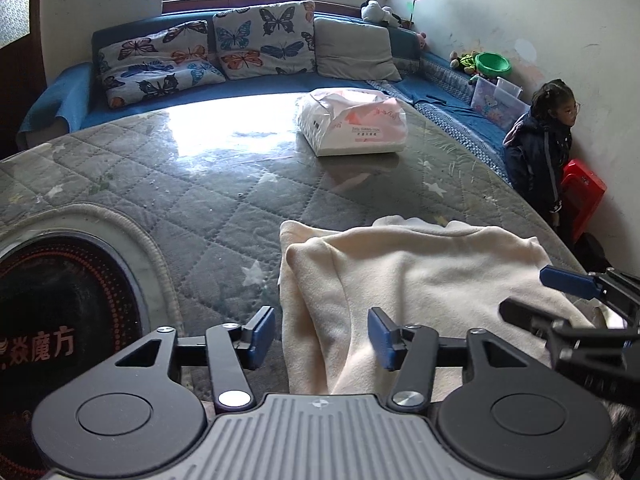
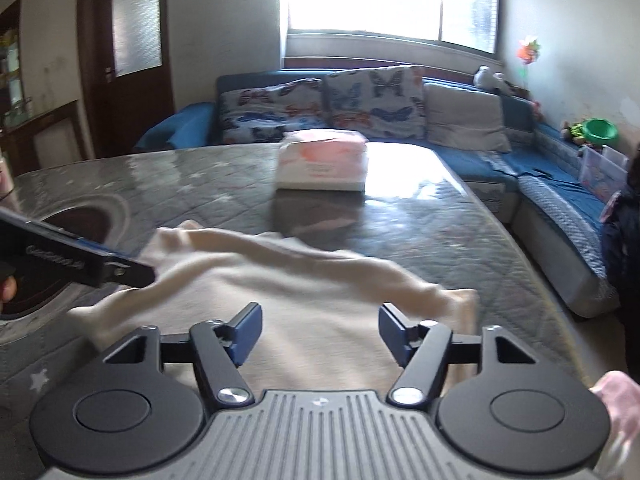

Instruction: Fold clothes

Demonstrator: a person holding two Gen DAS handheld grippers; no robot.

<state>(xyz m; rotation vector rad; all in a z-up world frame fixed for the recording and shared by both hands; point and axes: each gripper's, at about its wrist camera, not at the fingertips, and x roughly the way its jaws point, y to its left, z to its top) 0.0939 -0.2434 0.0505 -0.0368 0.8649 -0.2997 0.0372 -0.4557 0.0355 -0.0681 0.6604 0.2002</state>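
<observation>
Quilted grey table cover (image 1: 168, 184) under clear glossy film; white-and-pink tissue pack (image 1: 352, 126) on it; round black cooktop (image 1: 60, 312) set in at left; blue sofa (image 1: 260, 84) with butterfly cushions (image 1: 264, 40); green bowl (image 1: 494, 62); red stool (image 1: 582, 192); child (image 1: 548, 140) by the wall

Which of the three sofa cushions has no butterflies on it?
The plain grey cushion, the one nearest the sofa's corner by the soft toys. The other two cushions beside it are covered in coloured butterfly prints.
</observation>
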